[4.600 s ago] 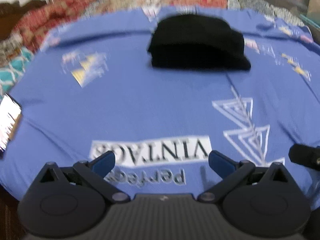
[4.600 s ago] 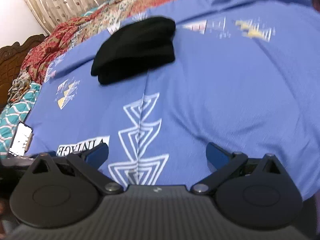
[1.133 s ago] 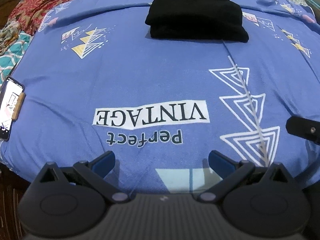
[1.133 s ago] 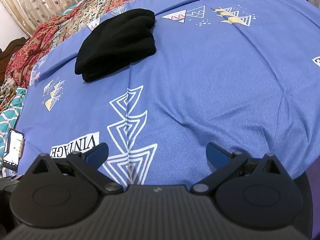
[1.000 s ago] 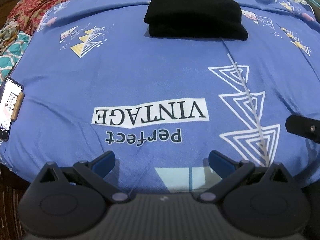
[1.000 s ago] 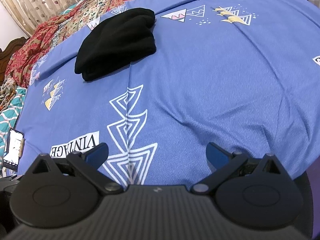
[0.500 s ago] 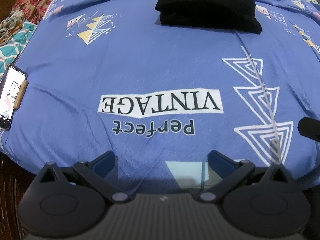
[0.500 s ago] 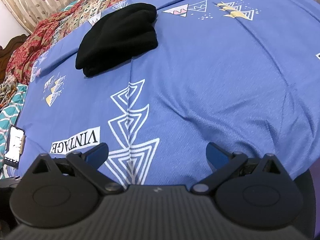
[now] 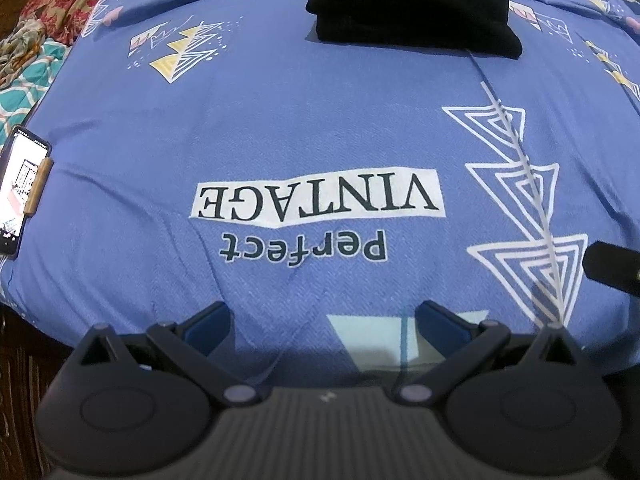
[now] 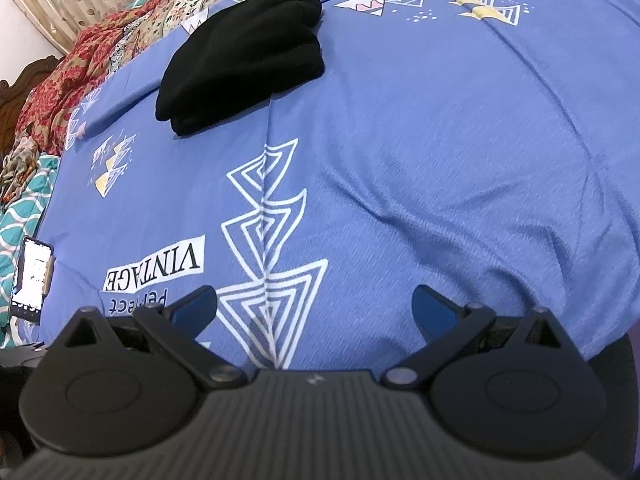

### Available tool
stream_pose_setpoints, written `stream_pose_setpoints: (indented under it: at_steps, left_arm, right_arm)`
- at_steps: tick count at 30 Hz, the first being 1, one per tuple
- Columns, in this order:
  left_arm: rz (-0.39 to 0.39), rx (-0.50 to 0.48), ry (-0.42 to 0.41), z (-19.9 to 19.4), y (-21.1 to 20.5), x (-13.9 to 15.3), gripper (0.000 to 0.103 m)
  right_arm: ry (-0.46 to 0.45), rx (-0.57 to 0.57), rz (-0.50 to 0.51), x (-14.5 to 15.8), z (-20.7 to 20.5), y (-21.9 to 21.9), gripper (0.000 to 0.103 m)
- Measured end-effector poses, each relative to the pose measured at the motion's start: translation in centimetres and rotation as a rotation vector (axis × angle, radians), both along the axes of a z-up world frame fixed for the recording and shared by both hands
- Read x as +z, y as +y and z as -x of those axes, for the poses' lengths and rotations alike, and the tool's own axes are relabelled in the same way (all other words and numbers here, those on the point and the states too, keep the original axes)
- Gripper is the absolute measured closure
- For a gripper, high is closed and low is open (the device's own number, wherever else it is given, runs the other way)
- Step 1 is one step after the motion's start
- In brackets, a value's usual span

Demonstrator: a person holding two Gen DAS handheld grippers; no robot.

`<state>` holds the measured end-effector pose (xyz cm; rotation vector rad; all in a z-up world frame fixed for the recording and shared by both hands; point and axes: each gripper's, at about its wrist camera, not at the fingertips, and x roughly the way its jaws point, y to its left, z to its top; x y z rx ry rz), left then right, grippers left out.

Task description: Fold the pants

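You hold both grippers low over the near edge of a bed covered by a blue bedsheet (image 9: 280, 120). Your left gripper (image 9: 322, 320) has its two blue-tipped fingers spread wide with nothing between them; they hover above the sheet near a pale blue printed triangle. Your right gripper (image 10: 314, 306) is likewise spread wide and holds nothing, hovering over the sheet just right of a column of white nested triangles (image 10: 268, 240). In the left wrist view, a dark part of the right gripper shows at the right edge.

The black pants (image 9: 412, 8) lie already folded into a compact, thick bundle at the far side of the sheet, well apart from both grippers. In the left wrist view they sit far and slightly right of centre; in the right wrist view the same bundle (image 10: 244, 56) sits far and to the left, with its layered folds facing the near side.

Between you and the pants, the sheet carries a white label (image 9: 316, 196) reading "VINTAGE" with "Perfect" printed nearer to you, both upside down from your side. A smartphone (image 9: 20, 192) with a lit screen lies at the far left edge of the sheet. Beyond the sheet on the far left lies a red patterned quilt (image 10: 80, 76), with a teal patterned cloth (image 10: 24, 208) nearer.
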<state>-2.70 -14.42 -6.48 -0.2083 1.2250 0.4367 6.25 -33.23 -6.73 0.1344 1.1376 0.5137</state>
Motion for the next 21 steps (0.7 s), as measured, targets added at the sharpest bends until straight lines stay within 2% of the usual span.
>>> stream_pose_setpoints:
  at_steps: [15,21]
  left_arm:
    - [-0.007,0.001,-0.014,0.1,0.2,0.3,0.000]
    - [-0.031,-0.019,-0.097,0.2,-0.1,2.0,0.000]
  right_arm:
    - [-0.022,0.014,0.024,0.2,0.2,0.4,0.000]
    - [-0.046,0.010,0.023,0.7,0.3,0.3,0.000]
